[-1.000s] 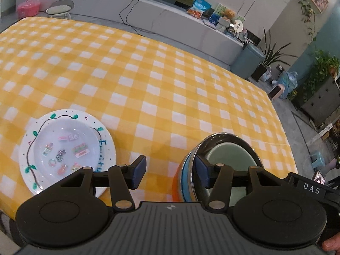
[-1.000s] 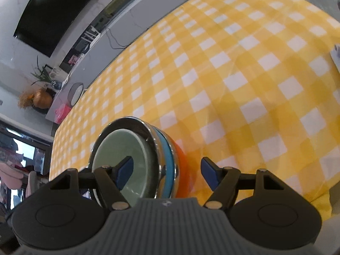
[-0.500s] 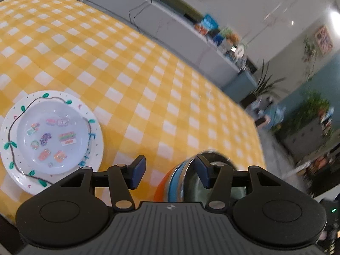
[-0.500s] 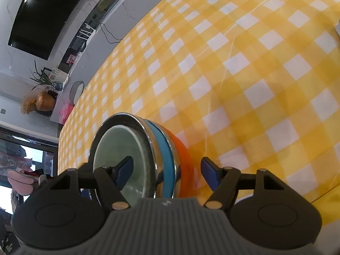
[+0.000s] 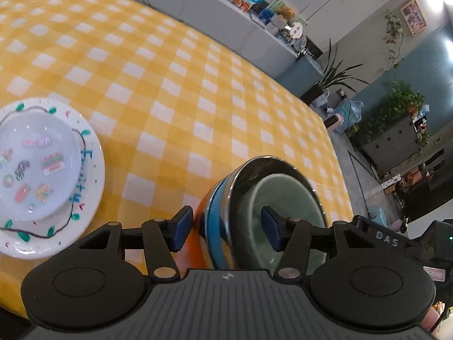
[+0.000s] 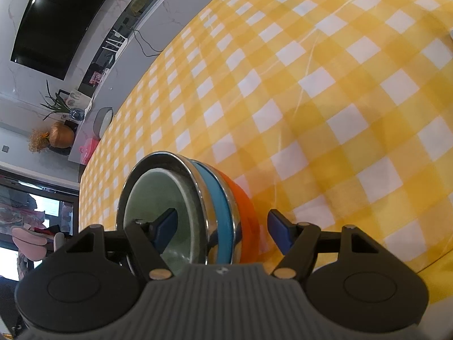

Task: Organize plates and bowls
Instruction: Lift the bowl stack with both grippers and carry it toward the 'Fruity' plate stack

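A nested stack of bowls (image 5: 254,198) stands on the yellow checked tablecloth (image 5: 170,99): orange outermost, then blue, steel, and a pale green one innermost. My left gripper (image 5: 226,231) straddles the stack's left wall, one finger outside, one inside the green bowl, jaws apart. My right gripper (image 6: 222,231) straddles the stack (image 6: 198,198) from the other side, one finger inside, one outside the orange wall, jaws apart. Whether the pads touch the walls I cannot tell. A white decorated plate (image 5: 85,198) with a smaller white dish (image 5: 36,164) on it lies to the left.
The table's right edge (image 5: 334,147) drops to a grey floor with plants and a cabinet. A long grey counter (image 5: 226,19) with packets runs behind the table. In the right wrist view a wall television (image 6: 65,14) and a counter are beyond the table's far side.
The left wrist view has shifted lower and closer; the bowl stack now looms larger between its fingers and the plate sits further left. The right gripper stays on the stack with little movement.
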Demonstrator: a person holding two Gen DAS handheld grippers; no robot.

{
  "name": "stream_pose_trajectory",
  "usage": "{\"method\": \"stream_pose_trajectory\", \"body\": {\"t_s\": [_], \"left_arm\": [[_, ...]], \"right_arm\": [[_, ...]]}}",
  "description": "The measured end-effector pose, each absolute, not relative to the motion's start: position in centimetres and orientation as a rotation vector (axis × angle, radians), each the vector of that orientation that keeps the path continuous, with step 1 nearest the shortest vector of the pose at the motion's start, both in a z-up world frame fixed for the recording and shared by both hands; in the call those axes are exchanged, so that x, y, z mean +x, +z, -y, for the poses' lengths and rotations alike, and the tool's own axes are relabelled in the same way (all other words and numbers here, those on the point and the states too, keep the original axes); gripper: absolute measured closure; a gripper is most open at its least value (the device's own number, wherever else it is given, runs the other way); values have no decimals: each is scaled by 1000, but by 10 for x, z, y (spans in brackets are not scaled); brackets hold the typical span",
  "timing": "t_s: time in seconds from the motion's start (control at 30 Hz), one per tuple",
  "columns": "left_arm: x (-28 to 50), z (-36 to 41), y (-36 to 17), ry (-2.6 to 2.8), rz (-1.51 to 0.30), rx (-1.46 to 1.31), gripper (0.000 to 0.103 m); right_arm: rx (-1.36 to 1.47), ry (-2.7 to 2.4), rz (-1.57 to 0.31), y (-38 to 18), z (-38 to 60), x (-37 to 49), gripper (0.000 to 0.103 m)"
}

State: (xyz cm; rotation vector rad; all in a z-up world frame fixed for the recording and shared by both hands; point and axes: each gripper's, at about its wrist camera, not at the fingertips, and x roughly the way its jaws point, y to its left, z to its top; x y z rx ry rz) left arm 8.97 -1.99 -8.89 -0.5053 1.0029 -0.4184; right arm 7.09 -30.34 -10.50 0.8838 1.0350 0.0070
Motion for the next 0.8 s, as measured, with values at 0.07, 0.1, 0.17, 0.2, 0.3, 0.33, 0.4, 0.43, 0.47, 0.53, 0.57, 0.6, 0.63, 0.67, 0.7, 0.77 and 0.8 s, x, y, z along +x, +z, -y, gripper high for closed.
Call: {"method": "stream_pose_trajectory", "body": {"t_s": [0.07, 0.1, 0.17, 0.2, 0.3, 0.33, 0.4, 0.43, 0.47, 0.53, 0.57, 0.6, 0.63, 0.67, 0.7, 0.77, 0.8], "left_arm": [[91, 19, -93, -419, -1023, -522, 40], [92, 18, -95, -419, -1031, -530, 40], [92, 18, -99, -422, -1047, -539, 40], [94, 19, -100, -423, -1056, -539, 40], [96, 20, -106, -425, -1090, -567, 42], [96, 19, -107, -426, -1093, -577, 42], [97, 19, -106, -427, -1092, -572, 43], [97, 18, -107, -426, -1093, -571, 43], [98, 18, -107, -424, -1093, -571, 43], [99, 18, -106, -422, -1095, -566, 45], [98, 18, -106, -421, -1095, -560, 47], [98, 19, -105, -419, -1096, -554, 49], [98, 20, -105, -419, -1096, -548, 49], [98, 20, -104, -421, -1095, -541, 49], [98, 22, -104, -420, -1094, -536, 49], [99, 23, -103, -417, -1094, -527, 49], [100, 23, -104, -416, -1095, -525, 49]], "right_arm": [[882, 9, -1037, -105, 303, 72, 34], [881, 11, -1039, -105, 303, 72, 34], [879, 10, -1046, -106, 303, 72, 34], [879, 10, -1049, -106, 302, 73, 34], [883, 13, -1055, -108, 301, 75, 34], [888, 15, -1058, -108, 301, 75, 34], [905, 19, -1064, -110, 302, 75, 34], [913, 19, -1067, -111, 303, 75, 37], [918, 20, -1069, -112, 303, 75, 41], [922, 12, -1074, -114, 304, 75, 46], [923, 11, -1077, -114, 304, 75, 46], [922, 11, -1078, -114, 304, 75, 47], [919, 10, -1079, -114, 303, 75, 50], [919, 3, -1080, -115, 303, 74, 50], [921, -1, -1080, -115, 304, 74, 51], [918, -2, -1079, -114, 305, 73, 53], [917, -2, -1079, -114, 305, 73, 53]]}}
